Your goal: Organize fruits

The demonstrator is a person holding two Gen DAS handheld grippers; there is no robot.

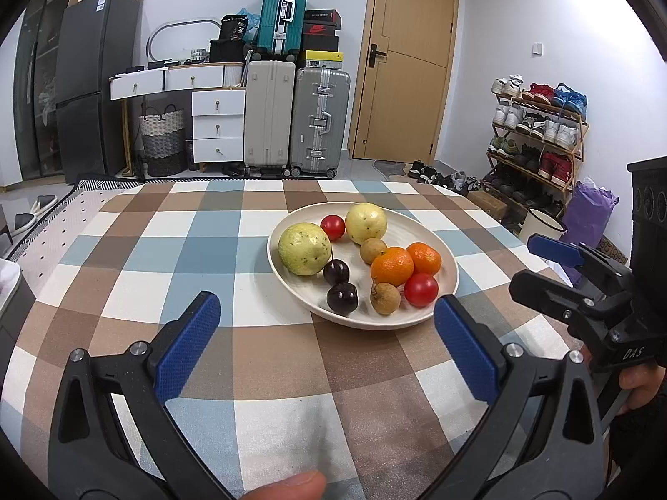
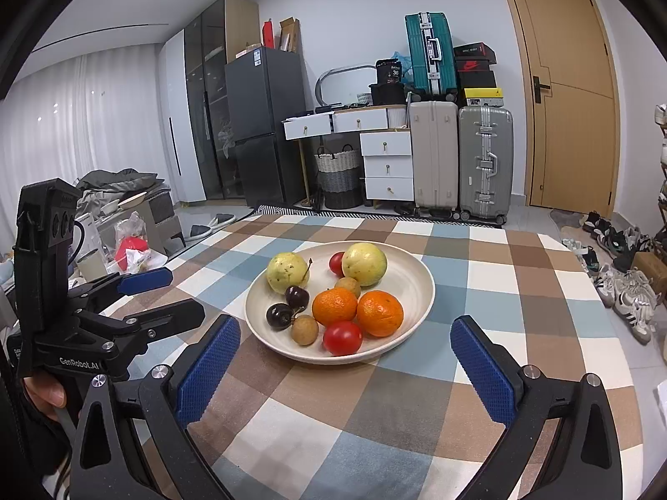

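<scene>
A cream plate (image 1: 448, 287) is set on the checked tablecloth (image 1: 187, 250), heaped with two pale guavas (image 1: 304, 248), two oranges (image 1: 392, 266), two red tomatoes (image 1: 421, 289), dark cherries (image 1: 342, 298) and brown longans (image 1: 385, 298). The left gripper (image 1: 327, 339) and right gripper (image 2: 346, 358) are held spread wide before the plate, nothing being gripped or touched.

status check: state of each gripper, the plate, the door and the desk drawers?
Left gripper: open, empty, above the tablecloth short of the plate.
Right gripper: open, empty, near the plate's rim.
Plate: upright on the table, holding all the fruit.
Door: shut.
Top desk drawers: pulled out.
Lower drawers: shut.
</scene>
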